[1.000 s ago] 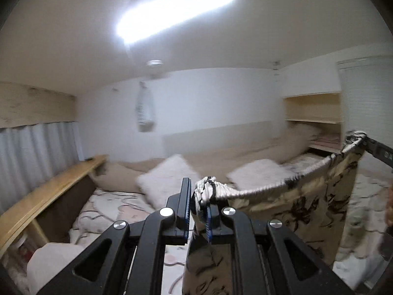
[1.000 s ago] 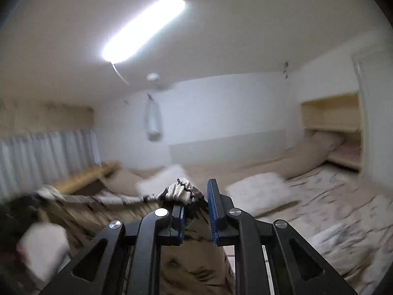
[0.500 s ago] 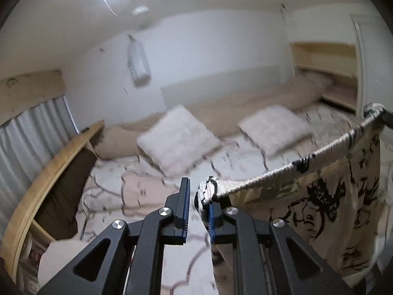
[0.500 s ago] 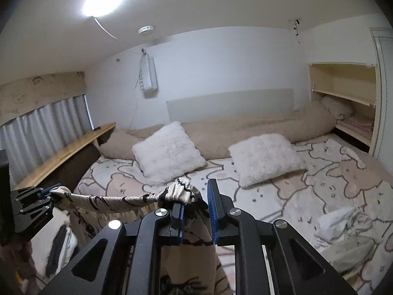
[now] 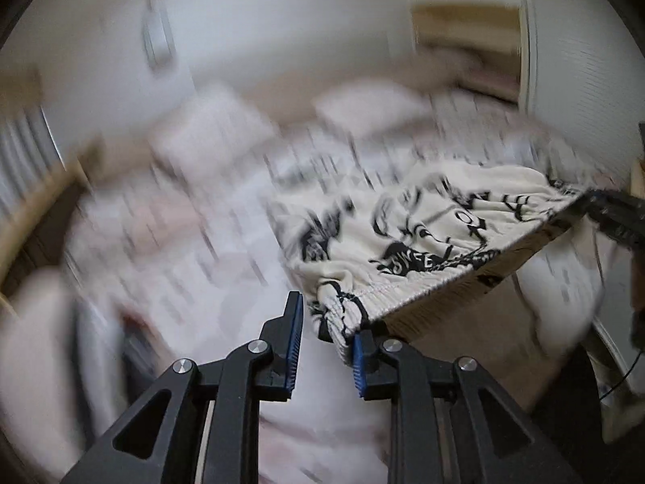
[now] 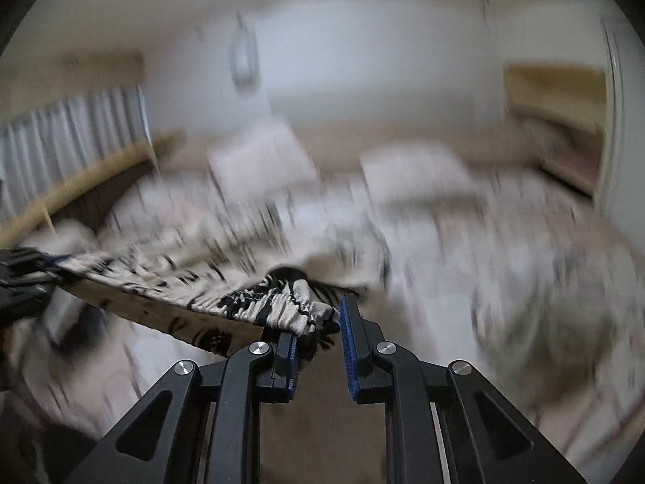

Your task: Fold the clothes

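The left gripper is opening, its jaws apart, and the cream black-printed elastic-waisted garment touches only its right pad, stretching toward two o'clock. The right gripper has a narrow gap; the waistband lies against its left pad, though a firm grip is unclear. The bed beyond is blurred.
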The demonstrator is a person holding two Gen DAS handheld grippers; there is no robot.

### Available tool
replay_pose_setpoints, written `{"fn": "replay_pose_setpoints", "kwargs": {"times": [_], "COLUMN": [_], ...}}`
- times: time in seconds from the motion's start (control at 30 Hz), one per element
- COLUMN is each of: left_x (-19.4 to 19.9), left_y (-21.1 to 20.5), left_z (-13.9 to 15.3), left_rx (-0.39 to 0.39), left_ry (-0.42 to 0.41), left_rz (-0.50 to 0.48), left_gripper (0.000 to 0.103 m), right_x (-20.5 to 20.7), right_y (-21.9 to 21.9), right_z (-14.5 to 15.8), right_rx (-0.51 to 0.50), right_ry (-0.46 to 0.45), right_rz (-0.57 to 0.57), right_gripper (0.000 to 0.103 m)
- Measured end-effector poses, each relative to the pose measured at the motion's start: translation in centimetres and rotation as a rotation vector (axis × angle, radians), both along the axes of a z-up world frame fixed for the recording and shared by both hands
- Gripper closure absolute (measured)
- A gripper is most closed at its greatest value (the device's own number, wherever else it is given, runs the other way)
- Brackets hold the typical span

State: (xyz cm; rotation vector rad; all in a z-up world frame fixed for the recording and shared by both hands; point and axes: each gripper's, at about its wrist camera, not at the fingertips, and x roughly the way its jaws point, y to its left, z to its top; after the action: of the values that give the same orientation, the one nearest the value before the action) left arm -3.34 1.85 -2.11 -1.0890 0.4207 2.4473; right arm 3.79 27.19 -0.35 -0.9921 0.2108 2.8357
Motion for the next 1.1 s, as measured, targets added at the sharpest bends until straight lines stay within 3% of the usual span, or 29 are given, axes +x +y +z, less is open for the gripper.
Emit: {"fn": "replay_pose_setpoints", "kwargs": {"times": [0.13,0.23,0.33,0.4,0.43,0.47,0.53,0.57,0.6,0.63,0.77,0.9,1.0,1.1], "left_x": [1.9,3.3,3.6,3.8,4.1,4.3,4.2,3.8,4.1,4.5,5.7,5.7,5.9,6.4], "left_y": [0.3,1.0,1.3,1.5,1.6,1.4,1.0,0.6,0.2,-0.1,-0.8,-1.1,-1.0,-0.6], "left_z": [-13.0,-15.4,-15.3,-15.1,-15.0,-14.7,-14.3,-14.1,-13.9,-13.5,-11.9,-11.2,-11.1,-10.9], "left_rx": [0.026,0.014,0.028,0.031,0.026,0.027,0.042,0.056,0.079,0.097,0.139,0.144,0.127,0.097], "left_ry": [-0.325,-0.336,-0.352,-0.356,-0.346,-0.34,-0.338,-0.343,-0.353,-0.356,-0.342,-0.311,-0.289,-0.253], "left_rz": [0.106,0.143,0.144,0.141,0.135,0.128,0.119,0.117,0.109,0.101,0.077,0.092,0.083,0.06], "left_gripper": [0.08,0.08,0.08,0.078,0.075,0.073,0.057,0.052,0.042,0.041,0.041,0.041,0.04,0.04], "right_x": [1.9,2.6,2.9,3.2,3.4,3.5,4.3,4.7,4.8,4.8,6.2,5.4,3.8,1.9], "right_y": [1.5,1.2,0.8,0.3,0.1,0.0,0.2,0.3,0.8,1.2,1.8,2.9,3.3,3.6], "right_z": [-12.2,-15.1,-15.2,-15.3,-15.3,-15.3,-15.3,-15.3,-15.3,-15.2,-14.3,-13.0,-13.6,-14.9], "right_rx": [-0.162,-0.138,-0.097,-0.053,-0.031,-0.01,0.001,0.002,-0.001,-0.005,-0.042,-0.155,-0.25,-0.351], "right_ry": [-0.353,-0.43,-0.421,-0.406,-0.395,-0.382,-0.358,-0.347,-0.342,-0.342,-0.314,-0.276,-0.308,-0.365], "right_rz": [-0.038,-0.03,-0.019,-0.005,0.002,0.007,0.028,0.04,0.052,0.063,0.076,0.065,0.044,0.008], "right_gripper": [0.086,0.086,0.086,0.077,0.068,0.051,0.025,0.022,0.022,0.022,0.022,0.023,0.023,0.038]}}
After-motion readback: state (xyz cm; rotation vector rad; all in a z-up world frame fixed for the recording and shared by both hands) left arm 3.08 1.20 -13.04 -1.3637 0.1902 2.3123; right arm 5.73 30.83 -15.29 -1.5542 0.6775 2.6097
